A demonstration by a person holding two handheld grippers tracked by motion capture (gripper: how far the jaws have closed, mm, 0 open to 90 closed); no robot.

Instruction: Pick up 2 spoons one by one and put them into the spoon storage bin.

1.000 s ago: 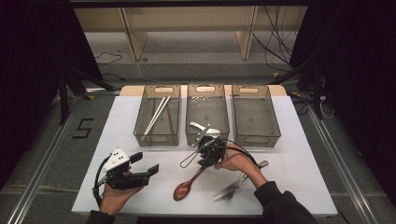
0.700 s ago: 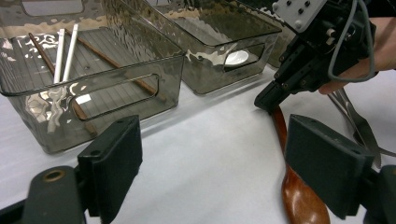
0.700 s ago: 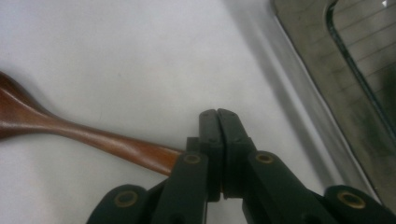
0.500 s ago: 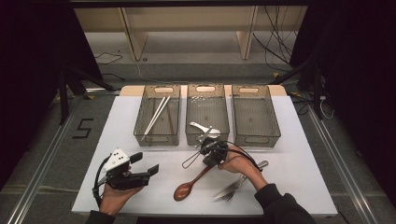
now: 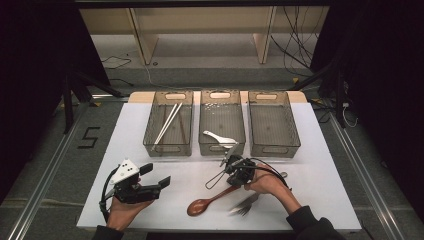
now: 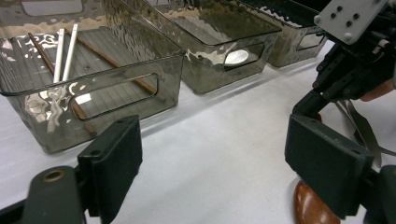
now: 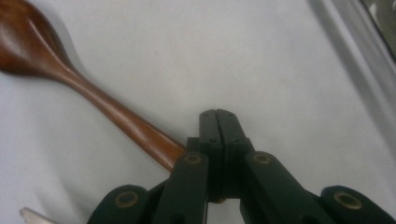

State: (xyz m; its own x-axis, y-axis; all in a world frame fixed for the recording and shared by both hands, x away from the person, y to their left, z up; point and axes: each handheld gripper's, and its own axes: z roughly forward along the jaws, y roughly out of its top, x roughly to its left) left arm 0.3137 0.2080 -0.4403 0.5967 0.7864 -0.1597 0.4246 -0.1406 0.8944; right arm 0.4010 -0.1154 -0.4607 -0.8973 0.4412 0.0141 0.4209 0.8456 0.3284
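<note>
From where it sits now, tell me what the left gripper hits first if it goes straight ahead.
Judging by the left gripper view, the left gripper would cross bare white table and probably meet the middle bin, beside the chopstick bin; depth is uncertain.

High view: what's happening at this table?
A person is sorting cutlery into three bins. The right tongs are shut on the handle end of a wooden spoon, whose bowl lies on the white table. The left tongs hover open and hold nothing. Chopsticks lie in the left bin, a white spoon in the middle one. A fork lies by the right hand.
</note>
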